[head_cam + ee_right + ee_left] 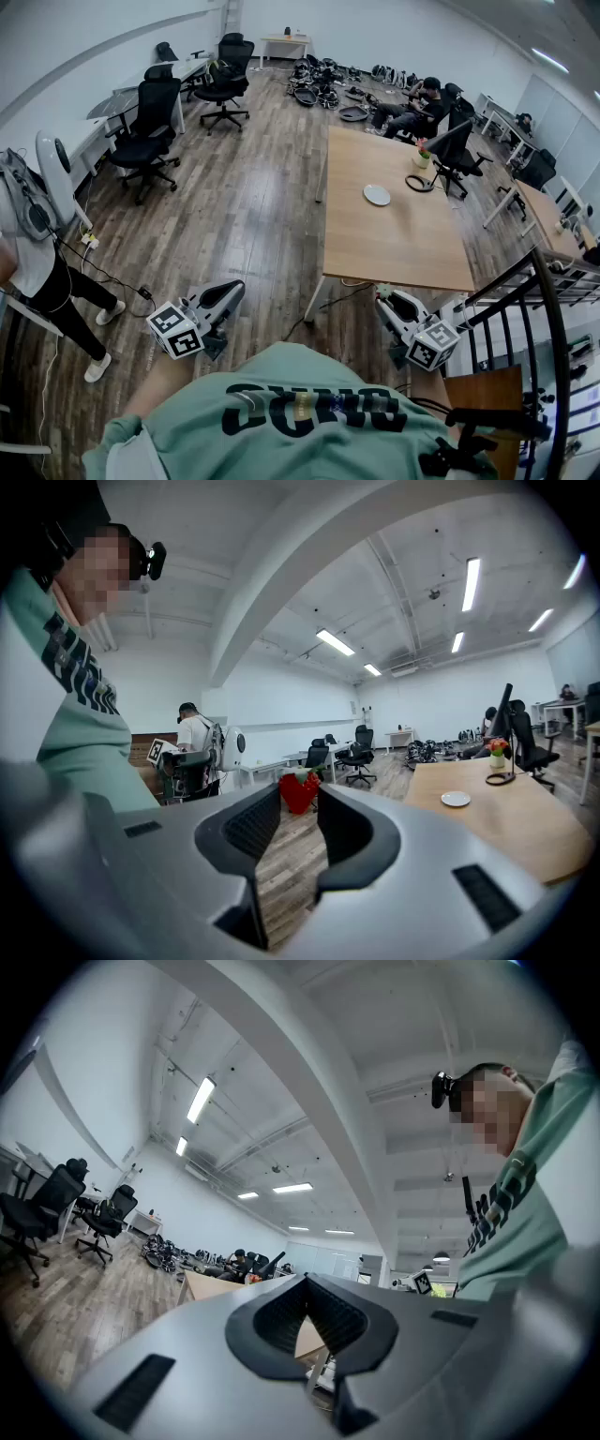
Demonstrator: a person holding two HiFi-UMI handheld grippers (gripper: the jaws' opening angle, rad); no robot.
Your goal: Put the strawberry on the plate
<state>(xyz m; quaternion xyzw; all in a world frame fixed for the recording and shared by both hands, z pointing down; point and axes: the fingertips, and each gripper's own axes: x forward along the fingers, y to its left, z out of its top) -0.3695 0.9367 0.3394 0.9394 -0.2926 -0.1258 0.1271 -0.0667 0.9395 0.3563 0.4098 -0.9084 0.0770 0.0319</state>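
Two hand-held grippers were out in front of the person, both roughly level and short of the desk (403, 244). Left hand-held gripper (307, 1281): jaws clenched tip to tip, nothing between them, idle. Right hand-held gripper (299, 804): grasping the strawberry (298, 789), a red berry with a green cap uppermost, pinched only at the very ends of the jaws, over wooden floor. Further right lay the desk with the plate (377, 194), small, white and bare, lying toward the desk's far half. A potted plant (423, 155) and a looped black cable (419, 183) stood close beside it on the right. The berry was well apart from the plate, so judged the carry as barely begun. Risks noted: the tip-only hold looked thin, and a jolt or tilt on the way could let the strawberry roll out onto the floor. A tighter squeeze would likely bruise it. The plate is a small target far up the desk, so a long reach or an early release could drop the fruit on bare wood. A wide swing might snag the cable or knock the plant.
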